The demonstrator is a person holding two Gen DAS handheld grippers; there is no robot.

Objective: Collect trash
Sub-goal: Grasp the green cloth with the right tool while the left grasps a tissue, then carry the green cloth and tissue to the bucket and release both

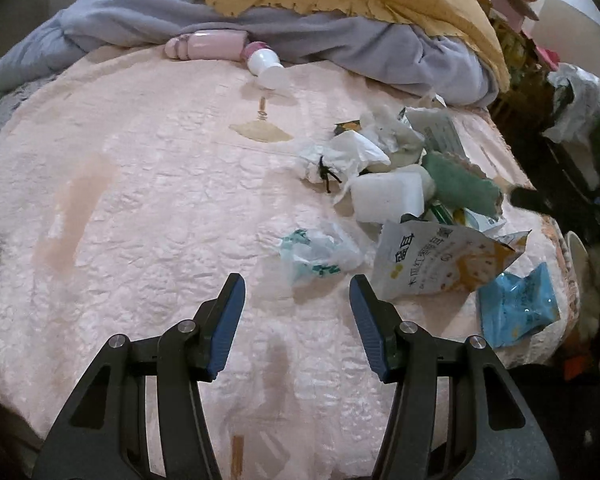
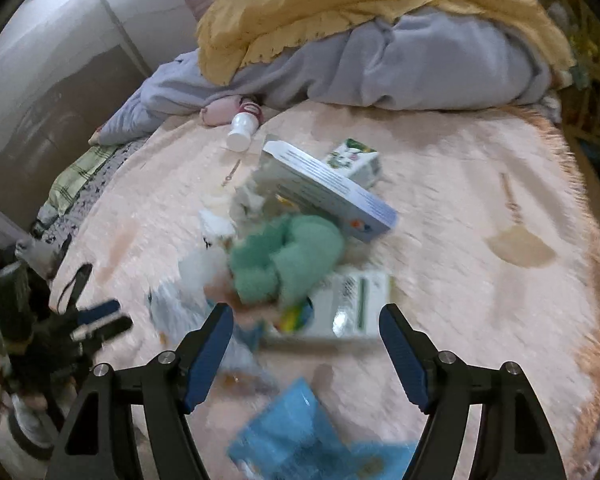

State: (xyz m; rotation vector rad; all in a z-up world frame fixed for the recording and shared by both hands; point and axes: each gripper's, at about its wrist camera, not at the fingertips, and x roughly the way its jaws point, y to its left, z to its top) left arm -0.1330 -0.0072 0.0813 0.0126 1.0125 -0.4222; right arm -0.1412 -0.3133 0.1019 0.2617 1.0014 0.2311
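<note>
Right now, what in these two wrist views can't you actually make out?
- Right wrist view: motion blur smears the blue packet and the small carton; print unreadable.
- Left wrist view: the snack bag and green cloth cover whatever lies under the pile.
- Left wrist view: dim clutter past the bed's right edge, unidentifiable.
- Both views: grey blanket hides part of the pink item.

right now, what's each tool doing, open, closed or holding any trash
Left tool: open, holding nothing, above the pink bedspread.
Right tool: open, holding nothing, over the trash pile by the green cloth.
</note>
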